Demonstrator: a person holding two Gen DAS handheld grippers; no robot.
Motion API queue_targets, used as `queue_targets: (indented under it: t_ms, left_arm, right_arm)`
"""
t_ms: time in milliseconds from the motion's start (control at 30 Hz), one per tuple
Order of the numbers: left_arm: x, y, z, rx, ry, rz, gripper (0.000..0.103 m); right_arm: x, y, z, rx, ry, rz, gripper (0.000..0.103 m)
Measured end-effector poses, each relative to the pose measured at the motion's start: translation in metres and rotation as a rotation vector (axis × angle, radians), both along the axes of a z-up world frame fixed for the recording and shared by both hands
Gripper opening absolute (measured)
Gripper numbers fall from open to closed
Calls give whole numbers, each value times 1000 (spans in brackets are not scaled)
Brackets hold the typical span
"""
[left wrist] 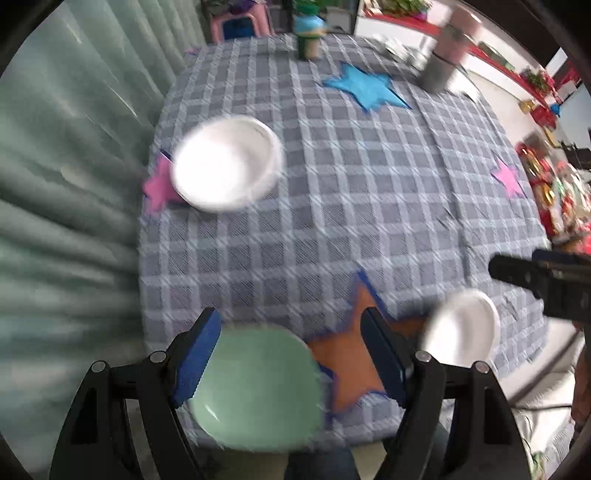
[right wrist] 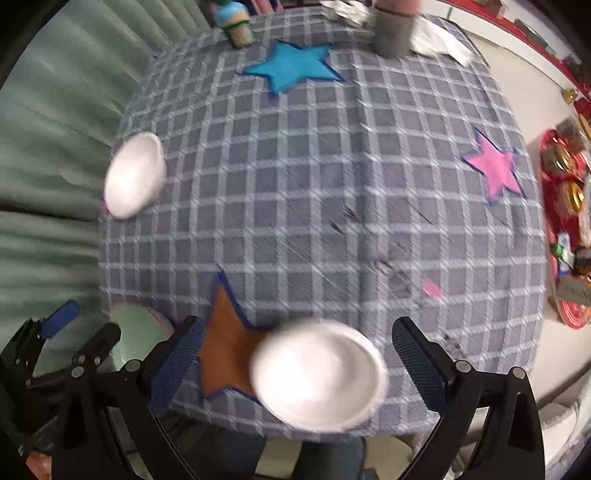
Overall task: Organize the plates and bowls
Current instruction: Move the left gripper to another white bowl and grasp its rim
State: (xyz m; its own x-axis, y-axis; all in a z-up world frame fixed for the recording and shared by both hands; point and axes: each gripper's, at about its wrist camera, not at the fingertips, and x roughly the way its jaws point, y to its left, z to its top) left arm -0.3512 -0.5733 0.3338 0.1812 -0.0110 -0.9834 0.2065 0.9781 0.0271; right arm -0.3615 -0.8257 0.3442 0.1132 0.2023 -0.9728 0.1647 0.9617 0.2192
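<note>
A green plate [left wrist: 255, 387] lies at the near left edge of the checked table, between the open fingers of my left gripper [left wrist: 291, 354]. A white bowl [right wrist: 317, 373] sits at the near edge, between the open fingers of my right gripper [right wrist: 295, 362]; it also shows in the left wrist view [left wrist: 460, 328]. A second white bowl [left wrist: 225, 162] sits at the left edge on a pink star; it also shows in the right wrist view [right wrist: 135, 173]. The green plate [right wrist: 138, 336] and my left gripper [right wrist: 74, 332] show at lower left in the right wrist view. Both views are blurred.
The checked tablecloth [right wrist: 314, 184] carries star patches: orange [right wrist: 225, 343] near the front, blue [right wrist: 291, 64] at the back, pink [right wrist: 495, 166] at right. A grey and pink cylinder [left wrist: 447, 55] and a small figurine [left wrist: 308, 33] stand at the back. A green curtain [left wrist: 74, 147] hangs at left.
</note>
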Motion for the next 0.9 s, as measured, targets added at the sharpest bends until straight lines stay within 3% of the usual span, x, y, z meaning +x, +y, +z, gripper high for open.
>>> queue_targets:
  t_ms: [133,333,567,900]
  left_arm:
    - [53,54,-13,22,-4,71,81]
    - [116,115,-27,36,9,134,81]
    - [161,143,-68,46,52,155,81]
    - [205,146,-126,84,93,72,81]
  right_arm:
    - [38,35,-15,-14,7,55,102]
    - [79,63,-25,0,19,38,102]
    - [121,92,-64,-13,49,1,102]
    - [157,128,-97,-22,67,49,101]
